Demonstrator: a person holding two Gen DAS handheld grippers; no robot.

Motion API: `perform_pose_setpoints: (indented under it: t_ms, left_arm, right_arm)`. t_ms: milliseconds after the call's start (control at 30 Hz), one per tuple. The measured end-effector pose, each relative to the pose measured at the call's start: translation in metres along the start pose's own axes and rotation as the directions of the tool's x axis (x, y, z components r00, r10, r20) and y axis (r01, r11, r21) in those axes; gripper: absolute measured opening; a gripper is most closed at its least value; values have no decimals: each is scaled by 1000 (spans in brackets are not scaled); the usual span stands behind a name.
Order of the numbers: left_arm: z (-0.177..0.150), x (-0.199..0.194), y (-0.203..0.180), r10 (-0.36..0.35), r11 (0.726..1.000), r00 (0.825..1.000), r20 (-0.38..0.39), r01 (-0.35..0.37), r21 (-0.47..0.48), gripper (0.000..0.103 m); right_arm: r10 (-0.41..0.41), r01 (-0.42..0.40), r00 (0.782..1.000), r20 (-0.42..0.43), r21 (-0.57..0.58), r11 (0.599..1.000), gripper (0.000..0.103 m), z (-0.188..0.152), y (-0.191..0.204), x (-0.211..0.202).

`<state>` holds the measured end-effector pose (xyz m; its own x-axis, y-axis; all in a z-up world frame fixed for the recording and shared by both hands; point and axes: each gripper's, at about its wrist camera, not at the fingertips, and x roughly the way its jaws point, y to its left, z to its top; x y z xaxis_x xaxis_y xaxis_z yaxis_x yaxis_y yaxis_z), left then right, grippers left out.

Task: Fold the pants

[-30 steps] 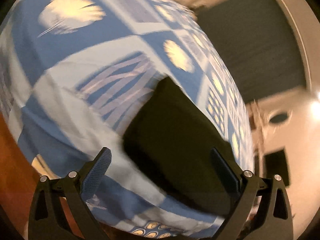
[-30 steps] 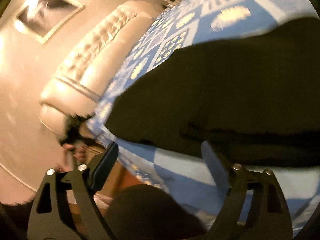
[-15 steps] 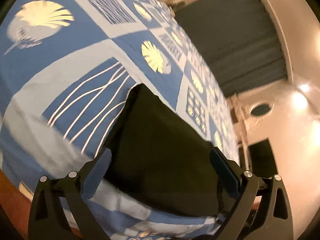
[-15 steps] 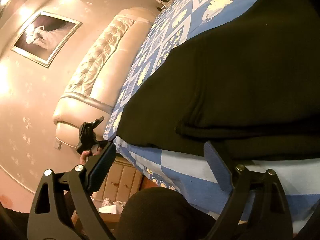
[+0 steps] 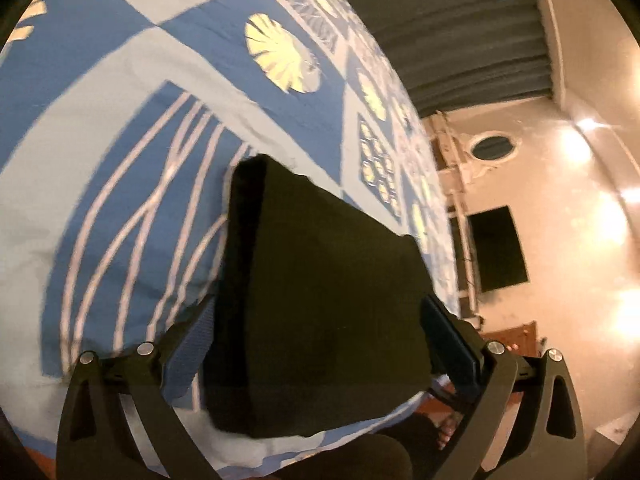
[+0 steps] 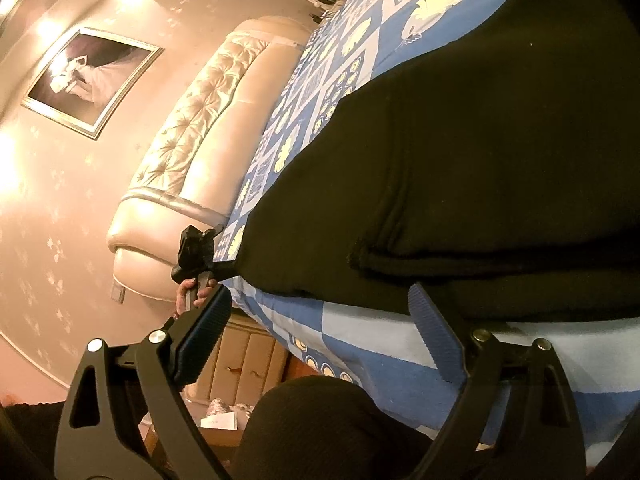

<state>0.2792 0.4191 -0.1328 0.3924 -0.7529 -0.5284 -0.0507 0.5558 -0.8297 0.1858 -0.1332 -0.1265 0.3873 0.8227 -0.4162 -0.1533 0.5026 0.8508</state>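
Black folded pants (image 5: 320,264) lie on a blue patterned bed cover (image 5: 120,100), near its front edge. My left gripper (image 5: 318,320) is open and hovers low over the near end of the pants, one finger past each side of the fold. The right wrist view shows the same pants (image 6: 460,160) as a thick stack with a rolled hem facing me. My right gripper (image 6: 318,300) stands open just in front of that hem, over the bed cover (image 6: 360,344), gripping nothing. At the pants' left corner a hand (image 6: 192,296) holds the left gripper (image 6: 224,266).
A padded cream headboard (image 6: 208,128) and a framed picture (image 6: 88,76) are at the left. A bedside cabinet (image 6: 240,360) stands below the bed's corner. A person's dark-clad leg (image 6: 328,420) is in the foreground. Dark curtains (image 5: 460,32) hang beyond the far side of the bed.
The left gripper has swung toward the pants and dropped closer, so the folded stack now fills the space between its fingers. The right gripper has stayed put, open.
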Motion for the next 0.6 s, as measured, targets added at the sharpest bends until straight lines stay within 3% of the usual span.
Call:
perform_pose_setpoints:
  t_ms: [100,167,200,233,267,333,400,600]
  left_arm:
    - [3,9,-4,-49,999,998,-27,50,14,97]
    - [5,16,-8,-88,996,995,-37,89,18,91]
    - [5,20,-9,-87,996,995,-39,88,21,70]
    - [5,23,-7,-77,997,996,-42,78,14,37]
    - [5,29,-2,-58,998,997,-50,57,-9,28]
    - [2,35,11,-69,996,996,-47,67,-56,27]
    - [0,31,12,-94,995,995,-27,93,-46,25]
    - [-3,21,-9,-74,997,997,-1,74,-2,19]
  right_arm:
    - [1,-1,1000,1,2,1000,90,0,-1,-1]
    - [1,-1,1000,1,4,1000,90,0,-1,-1]
    - [1,-1,1000,2,5,1000,90,0,-1,-1]
    - [1,-1,1000,3,6,1000,90,0,-1,-2]
    - [0,0,1000,4,6,1000,90,-1,-1,-2]
    - [0,0,1000,5,7,1000,90,-1,-1,-2]
    - [1,-1,1000,4,7,1000,90,-1,-1,-2]
    - [10,-10,1000,9,17,1000,90,0,-3,-4]
